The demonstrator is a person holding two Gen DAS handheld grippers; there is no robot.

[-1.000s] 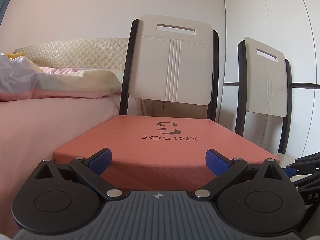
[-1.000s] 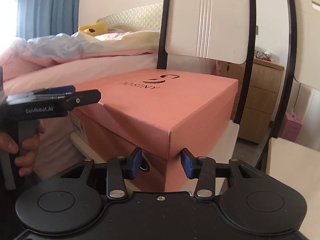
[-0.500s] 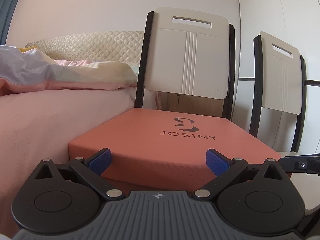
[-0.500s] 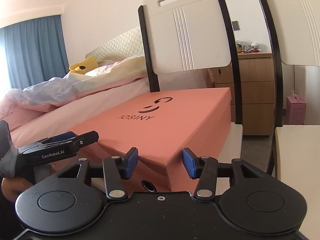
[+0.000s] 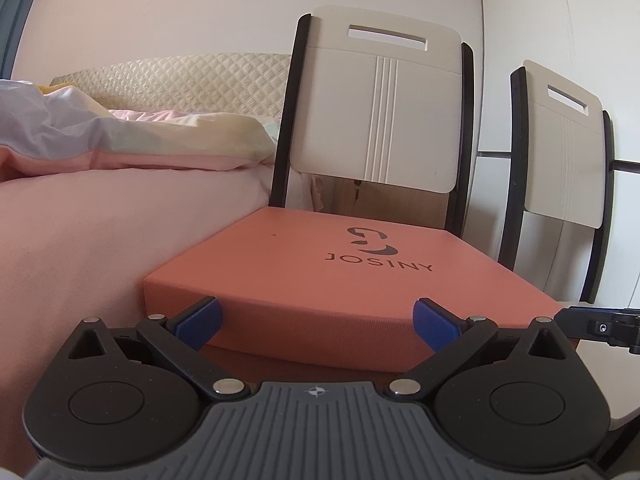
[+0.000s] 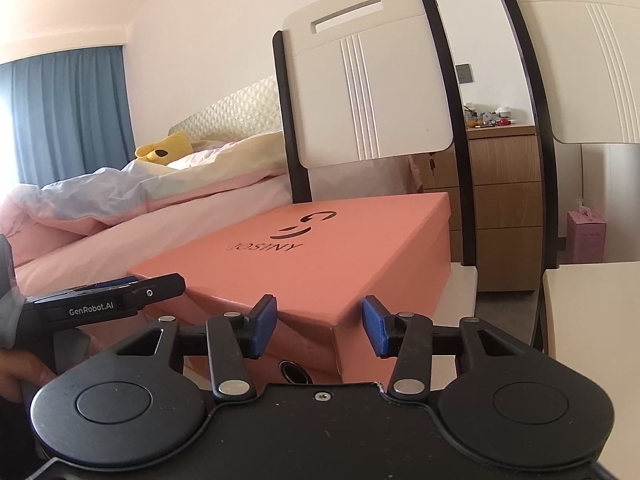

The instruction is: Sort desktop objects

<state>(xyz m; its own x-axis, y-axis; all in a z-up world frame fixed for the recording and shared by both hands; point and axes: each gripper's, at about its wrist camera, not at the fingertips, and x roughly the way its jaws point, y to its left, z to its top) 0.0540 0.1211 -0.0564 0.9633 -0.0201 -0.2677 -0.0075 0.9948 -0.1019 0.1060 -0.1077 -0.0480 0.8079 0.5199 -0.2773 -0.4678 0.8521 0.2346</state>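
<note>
A big pink box [image 5: 344,276] with the word JOSINY on its lid sits on the seat of a white chair [image 5: 380,108] with a black frame. The chair stands right beside a bed [image 5: 100,216] with a pink cover. The lid is on the box.

The left gripper [image 5: 316,320] points at one end of the box. Its two blue fingers [image 5: 200,320] are spread wide, one near each corner of that end. They hold nothing. I cannot tell if the tips touch the box.

The right gripper [image 6: 318,326] points at a corner of the box [image 6: 320,256]. Its blue fingers [image 6: 262,324] are part way open, with the box corner between them. They do not squeeze it, and they hold nothing. A round hole shows low on the side of the box, just under this corner.

In the right view, the left gripper [image 6: 160,286] comes in from the left side, and a hand [image 6: 20,372] holds its handle. A second white chair [image 6: 588,52] stands to the right. A yellow soft toy [image 6: 164,150] lies on the bed, a blue curtain [image 6: 68,116] hangs behind it, and wooden drawers [image 6: 504,196] stand at the back.
</note>
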